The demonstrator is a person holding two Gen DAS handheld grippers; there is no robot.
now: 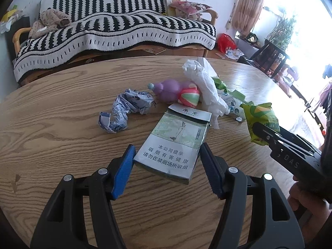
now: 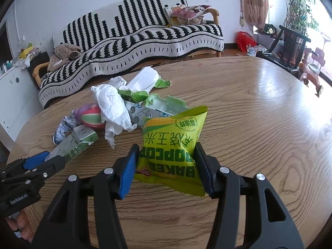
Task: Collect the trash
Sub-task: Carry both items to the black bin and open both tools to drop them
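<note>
My left gripper [image 1: 167, 150] is shut on a grey-green cigarette pack [image 1: 176, 141], held just above the wooden table [image 1: 51, 124]. My right gripper [image 2: 166, 151] is shut on a yellow-green popcorn bag [image 2: 176, 141], which also shows in the left wrist view [image 1: 262, 118]. The cigarette pack also shows in the right wrist view [image 2: 76, 143]. Behind them lies a pile: a crumpled blue-white wrapper [image 1: 126, 108], white tissue [image 1: 205, 83], green wrappers [image 2: 134, 94] and a torn white pack [image 2: 145, 78].
A purple toy [image 1: 168, 90] and a red-green striped ball [image 1: 188, 97] lie among the trash. A sofa with a black-white cover [image 1: 116, 27] stands behind the table. A dark chair [image 2: 290, 43] and plants stand at the right by the window.
</note>
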